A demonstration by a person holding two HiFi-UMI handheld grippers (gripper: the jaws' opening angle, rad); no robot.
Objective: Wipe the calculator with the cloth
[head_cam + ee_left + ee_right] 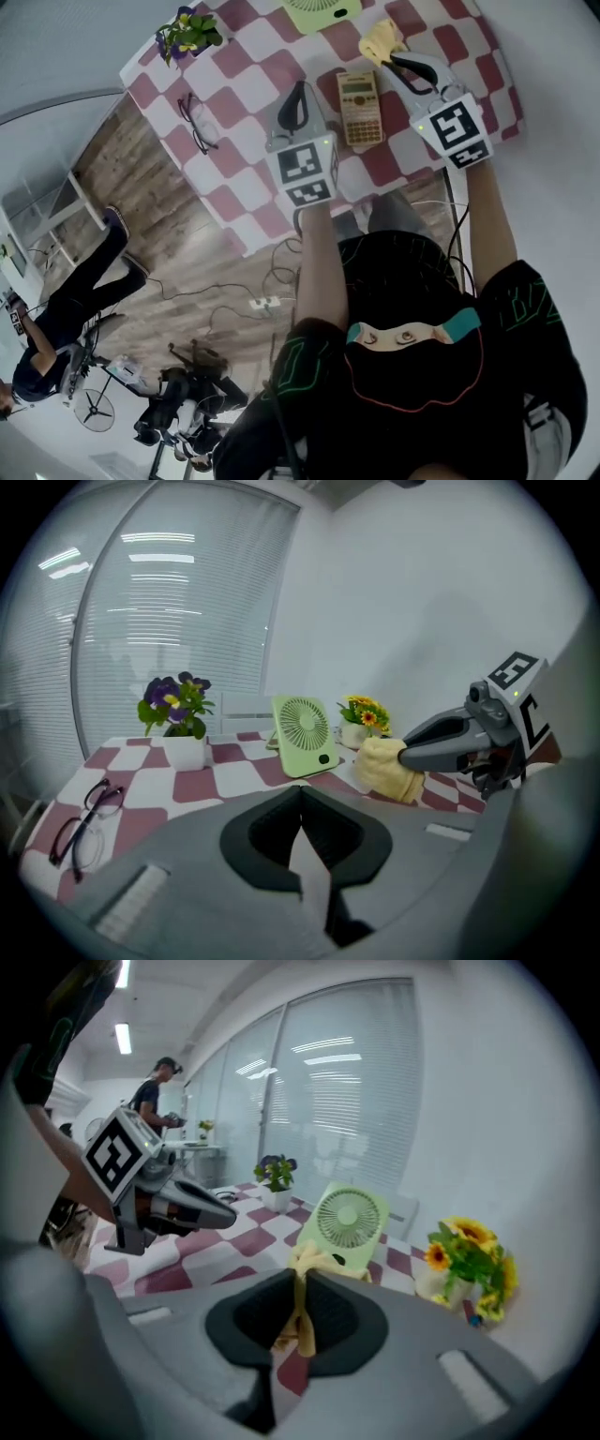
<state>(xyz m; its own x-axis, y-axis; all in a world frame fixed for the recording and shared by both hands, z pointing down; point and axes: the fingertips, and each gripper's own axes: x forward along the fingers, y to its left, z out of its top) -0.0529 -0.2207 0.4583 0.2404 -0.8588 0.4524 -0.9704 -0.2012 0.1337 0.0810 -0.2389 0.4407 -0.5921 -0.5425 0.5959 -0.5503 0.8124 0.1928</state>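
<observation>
Calculator (360,108) lies flat on the checkered counter (234,183), between the two grippers. Right gripper (298,1309): jaws pinching the yellow cloth (381,40), held near the calculator's far end. Left gripper (302,819): jaws pressed together, nothing between them, beside the calculator's left edge.

Our left gripper (301,803): jaws pressed together, nothing between them. Ahead on the checked table (234,775) we see a green fan (305,735), purple flowers (175,712), yellow flowers (362,717) and glasses (81,823) far left. To the right, the right gripper (405,757) pinches the yellow cloth (384,769).
</observation>
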